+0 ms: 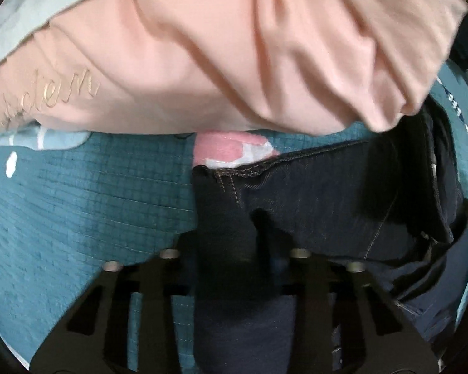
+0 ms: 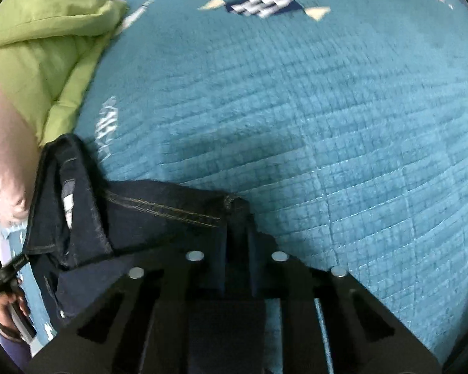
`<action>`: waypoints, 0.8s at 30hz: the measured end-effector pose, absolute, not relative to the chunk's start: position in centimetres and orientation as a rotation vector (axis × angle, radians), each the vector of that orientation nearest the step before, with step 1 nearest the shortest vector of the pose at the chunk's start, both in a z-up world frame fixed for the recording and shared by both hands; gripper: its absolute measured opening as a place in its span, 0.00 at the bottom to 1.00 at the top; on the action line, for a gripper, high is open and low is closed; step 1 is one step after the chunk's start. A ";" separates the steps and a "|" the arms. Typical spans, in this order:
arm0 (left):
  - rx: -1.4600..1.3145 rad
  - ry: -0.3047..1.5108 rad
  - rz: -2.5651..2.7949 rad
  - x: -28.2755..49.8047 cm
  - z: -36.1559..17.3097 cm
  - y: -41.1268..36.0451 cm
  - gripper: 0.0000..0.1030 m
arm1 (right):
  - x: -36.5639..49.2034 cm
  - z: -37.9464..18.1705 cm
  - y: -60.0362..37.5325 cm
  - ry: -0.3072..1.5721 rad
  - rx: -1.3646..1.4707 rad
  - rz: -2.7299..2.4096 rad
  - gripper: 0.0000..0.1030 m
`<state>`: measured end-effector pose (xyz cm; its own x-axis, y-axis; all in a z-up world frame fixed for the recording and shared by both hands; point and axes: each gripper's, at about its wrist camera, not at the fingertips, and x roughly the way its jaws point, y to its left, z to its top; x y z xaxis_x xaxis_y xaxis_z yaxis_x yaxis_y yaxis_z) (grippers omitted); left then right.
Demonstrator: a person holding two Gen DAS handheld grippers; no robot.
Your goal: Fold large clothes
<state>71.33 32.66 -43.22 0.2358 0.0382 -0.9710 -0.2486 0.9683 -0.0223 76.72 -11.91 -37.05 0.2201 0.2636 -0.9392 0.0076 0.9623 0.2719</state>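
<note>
Your left gripper [image 1: 234, 218] is pinched on one corner of the dark jeans [image 1: 327, 193], held above the teal quilt [image 1: 93, 202] with a peach sweatshirt [image 1: 218, 56] bunched just behind. Your right gripper [image 2: 237, 218] is clamped on the stitched waistband corner, with the rest drooping off to its left near the green blanket [image 2: 46, 46].

Dark navy jeans [image 1: 312, 193], teal quilted bedspread [image 2: 296, 109].

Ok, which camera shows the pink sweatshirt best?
The left wrist view: the pink sweatshirt fills its upper half, folds and script lettering visible. The right wrist view catches only a blurred pink strip at its left edge.
</note>
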 end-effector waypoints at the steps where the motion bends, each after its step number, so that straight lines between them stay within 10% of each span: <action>1: -0.165 1.312 0.202 71.3 -42.7 32.2 0.18 | 76.5 -36.6 -11.5 1.321 0.207 0.189 0.08; 24: -0.299 0.985 0.059 53.1 -29.2 29.4 0.08 | 60.5 -20.3 -13.4 1.027 0.256 0.415 0.06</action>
